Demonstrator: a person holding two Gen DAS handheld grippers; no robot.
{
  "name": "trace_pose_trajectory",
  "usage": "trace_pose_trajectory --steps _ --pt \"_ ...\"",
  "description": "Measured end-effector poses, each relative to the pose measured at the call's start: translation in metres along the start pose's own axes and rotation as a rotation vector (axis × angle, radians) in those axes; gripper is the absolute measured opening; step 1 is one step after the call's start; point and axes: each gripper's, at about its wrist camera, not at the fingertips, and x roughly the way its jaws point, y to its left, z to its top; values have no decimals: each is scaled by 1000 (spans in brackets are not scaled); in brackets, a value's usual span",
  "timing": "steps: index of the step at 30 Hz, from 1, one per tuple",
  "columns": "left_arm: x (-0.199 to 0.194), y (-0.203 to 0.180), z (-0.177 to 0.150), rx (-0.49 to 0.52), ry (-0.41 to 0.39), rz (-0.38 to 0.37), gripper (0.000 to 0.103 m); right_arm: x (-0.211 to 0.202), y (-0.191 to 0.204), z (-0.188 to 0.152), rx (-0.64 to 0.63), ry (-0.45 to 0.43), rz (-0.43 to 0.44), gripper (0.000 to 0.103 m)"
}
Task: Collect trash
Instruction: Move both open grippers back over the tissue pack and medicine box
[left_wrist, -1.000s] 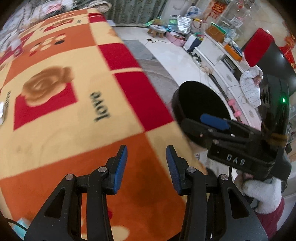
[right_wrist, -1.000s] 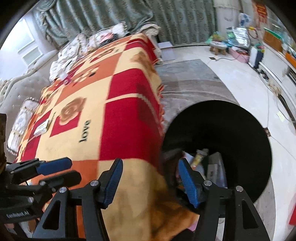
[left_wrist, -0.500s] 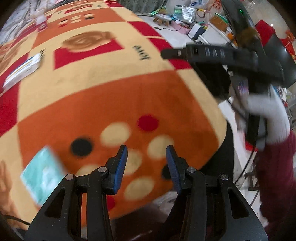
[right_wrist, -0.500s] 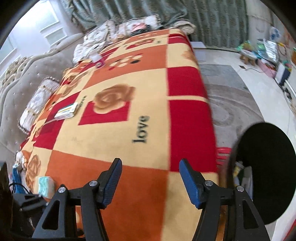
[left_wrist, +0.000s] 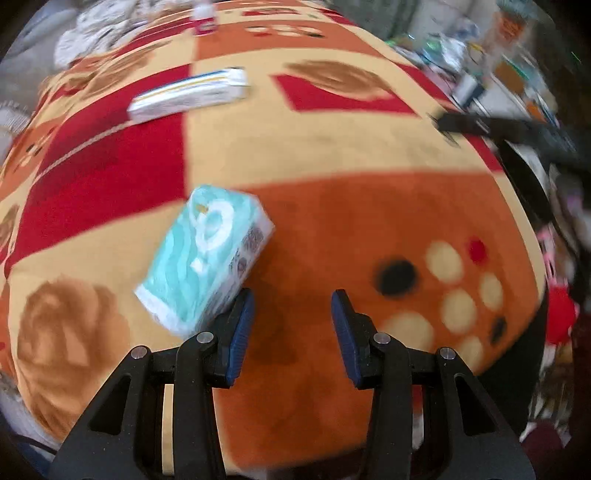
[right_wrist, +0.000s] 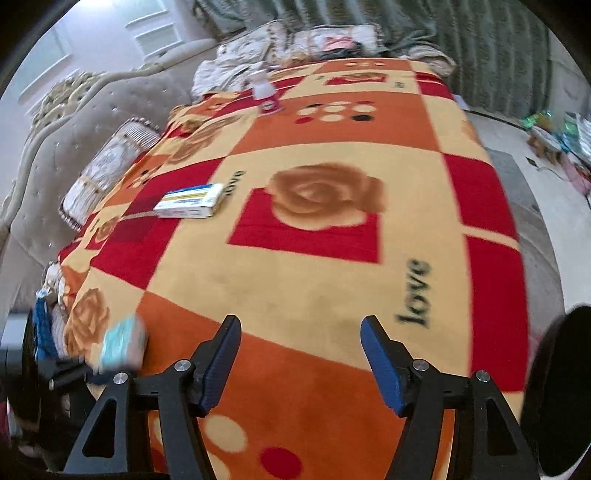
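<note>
1. Tissue pack: a small teal-and-white soft pack lying flat on the patterned blanket, just beside and ahead of the left pad of my left gripper. In the right wrist view the same pack shows at the near left edge of the blanket.
2. Handling, as I judge it: light, squashy under pressure, with a slick plastic wrap. A grip across its narrow width, at mid-length, should hold; a pinch at a corner may let it slip or swing.
3. Left gripper: jaws part-open with nothing between them; the pack lies outside the gap, to the left. It points steeply down at the blanket.
4. Right gripper: jaws opening and empty, only blanket between them; it also tilts steeply downward, over the middle of the near end of the blanket.
5. Other trash: a flat white box lies farther up the blanket, well apart from both grippers; a small bottle stands near the far end.
6. Black bin: its rim shows at the right edge of the right wrist view, beside the blanket.
</note>
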Motion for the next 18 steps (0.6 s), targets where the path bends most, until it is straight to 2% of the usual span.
trace_pose_trajectory --steps 2,4,6,8,11,14,18 --pt "6 30 13 -71 -19 40 41 7 14 7 -31 0 22 66" --pt "8 56 22 -129 -36 42 41 16 26 15 -51 2 41 66" --pt "4 77 30 -201 -48 11 41 30 40 26 -83 10 71 69" --pt "-7 95 32 -244 -64 -53 41 45 54 37 -116 17 93 69" --pt "-32 104 27 -253 -102 -102 41 70 75 58 -169 36 119 70" --pt "-45 110 23 -258 -118 -105 41 94 92 88 -197 25 119 70" --pt "-47 117 18 -270 -106 -95 41 125 100 130 -184 11 64 70"
